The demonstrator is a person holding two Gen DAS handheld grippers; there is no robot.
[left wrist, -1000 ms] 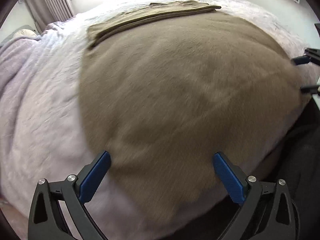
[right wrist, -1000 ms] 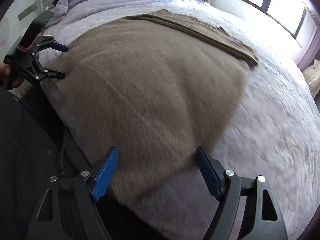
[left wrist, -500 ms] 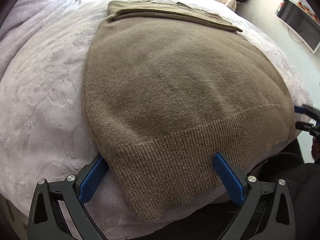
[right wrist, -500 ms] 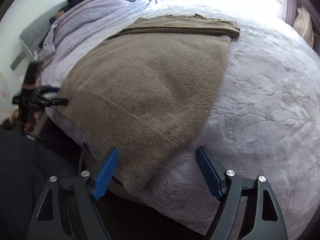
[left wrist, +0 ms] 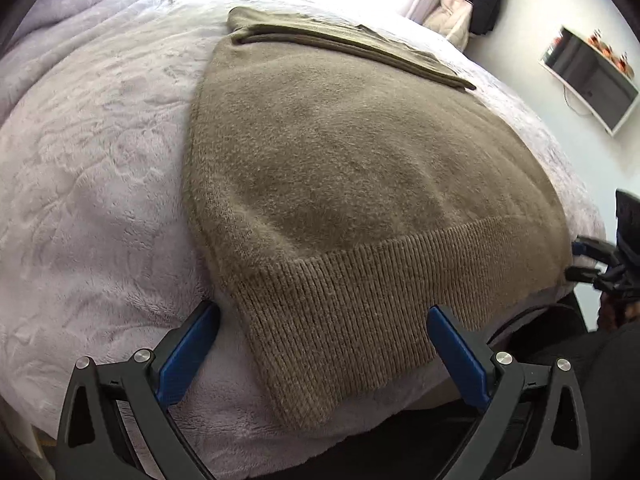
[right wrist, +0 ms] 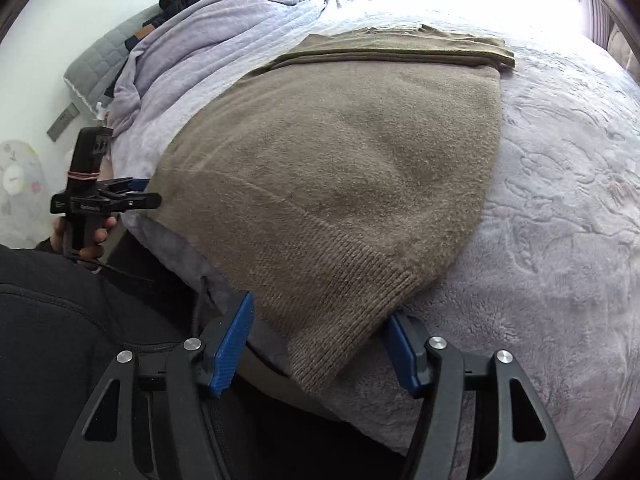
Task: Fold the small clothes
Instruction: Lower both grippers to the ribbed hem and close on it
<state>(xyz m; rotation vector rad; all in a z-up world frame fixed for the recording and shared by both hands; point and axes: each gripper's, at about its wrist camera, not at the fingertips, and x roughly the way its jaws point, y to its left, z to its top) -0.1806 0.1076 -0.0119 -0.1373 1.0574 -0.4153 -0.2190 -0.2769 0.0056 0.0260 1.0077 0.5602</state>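
Note:
A brown knit sweater [left wrist: 360, 160] [right wrist: 340, 160] lies flat on the lilac bed cover [left wrist: 100, 160] [right wrist: 560, 200]. Its sleeves are folded across the far end and its ribbed hem [left wrist: 352, 308] [right wrist: 344, 304] hangs at the near bed edge. My left gripper [left wrist: 320, 312] [right wrist: 140, 196] is open, with the hem's left corner between its blue fingers. The jaws of my right gripper [right wrist: 320, 312] [left wrist: 584, 260] are closing around the hem's right corner, which sits between the pads; a firm pinch does not show.
A bunched lilac quilt [right wrist: 200, 40] and a grey pillow [right wrist: 100, 60] lie at the head of the bed. A wall screen [left wrist: 588, 80] and bags [left wrist: 480, 0] stand beyond it. The person's dark trousers [right wrist: 60, 320] are against the bed edge.
Both grippers have rolled and come in over the hem corners. The left one has shifted along the bed edge. The right jaws have narrowed around their corner.

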